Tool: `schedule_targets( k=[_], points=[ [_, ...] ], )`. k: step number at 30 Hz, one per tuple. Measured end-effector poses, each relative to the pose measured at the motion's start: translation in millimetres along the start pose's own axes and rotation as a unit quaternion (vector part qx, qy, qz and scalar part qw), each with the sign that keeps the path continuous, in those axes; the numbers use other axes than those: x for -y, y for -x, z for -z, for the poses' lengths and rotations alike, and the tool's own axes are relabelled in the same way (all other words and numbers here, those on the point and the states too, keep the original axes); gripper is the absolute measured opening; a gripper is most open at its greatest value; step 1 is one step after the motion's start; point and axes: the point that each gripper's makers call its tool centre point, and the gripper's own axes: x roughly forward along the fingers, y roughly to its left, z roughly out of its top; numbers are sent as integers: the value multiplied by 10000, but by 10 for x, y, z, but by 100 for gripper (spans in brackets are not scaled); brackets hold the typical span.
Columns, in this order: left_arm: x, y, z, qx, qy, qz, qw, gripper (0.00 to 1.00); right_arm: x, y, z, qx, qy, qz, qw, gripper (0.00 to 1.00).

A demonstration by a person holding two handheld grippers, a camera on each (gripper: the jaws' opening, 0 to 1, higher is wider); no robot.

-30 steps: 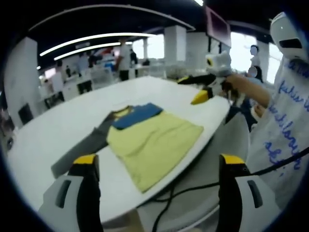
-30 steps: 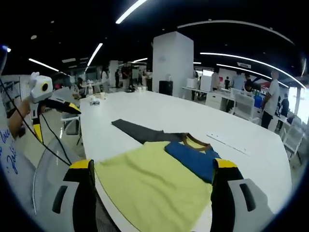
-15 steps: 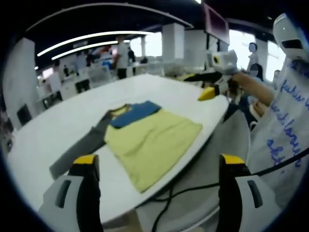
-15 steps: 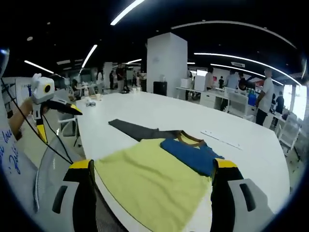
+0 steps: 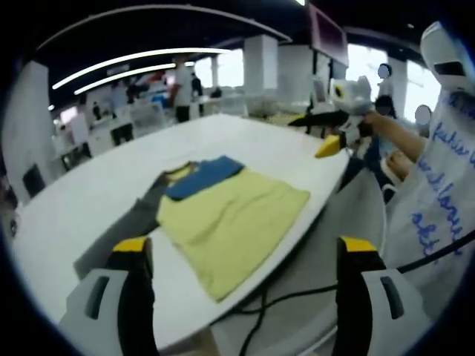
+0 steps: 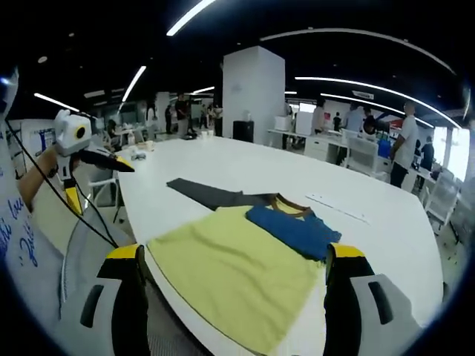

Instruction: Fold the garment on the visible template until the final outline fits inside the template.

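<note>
A yellow garment [image 5: 234, 219] lies flat on the white table [image 5: 82, 193], close to its near edge. A blue part [image 5: 204, 176] is folded over its collar end, and a dark grey strip [image 5: 122, 233], perhaps a sleeve, stretches out to the left. In the right gripper view the yellow garment [image 6: 234, 271] lies between my jaws, with the blue part [image 6: 293, 230] and the grey strip [image 6: 208, 194] beyond. My left gripper [image 5: 245, 248] hangs open above the table edge. My right gripper [image 6: 236, 256] is open too. Each holds nothing.
The right gripper [image 5: 332, 132], held in a hand, hovers off the table's right edge. The left gripper [image 6: 78, 144] shows at the left. A black cable [image 5: 260, 308] hangs below the table edge. A thin pale strip [image 6: 338, 209] lies on the table. People and desks stand behind.
Both views have shifted slightly with the hands. The garment lies as before. The right gripper has drifted a little to the right in the left gripper view.
</note>
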Motion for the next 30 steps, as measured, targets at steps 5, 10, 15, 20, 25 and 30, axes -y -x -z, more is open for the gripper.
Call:
schedule_targets(
  k=[5, 10, 15, 20, 25, 30],
  points=[
    [2, -16, -7, 3, -17, 34, 10000, 99, -40, 63, 10, 20, -55, 25, 10000, 100],
    [-23, -28, -36, 6, -54, 34, 10000, 99, -117, 99, -15, 44, -36, -43, 10000, 100],
    [-75, -30, -54, -8, -81, 22, 10000, 99, -116, 121, -24, 42, -2, 17, 10000, 100],
    [-126, -54, -50, -40, -79, 22, 10000, 99, -123, 128, -20, 40, -56, 50, 10000, 100],
    [-158, -74, -61, -32, -70, 32, 10000, 99, -117, 124, -13, 35, -88, 57, 9999, 100],
    [-197, -81, -40, -107, -92, 57, 9999, 99, -147, 101, 18, 33, -212, -45, 9998, 100]
  ],
)
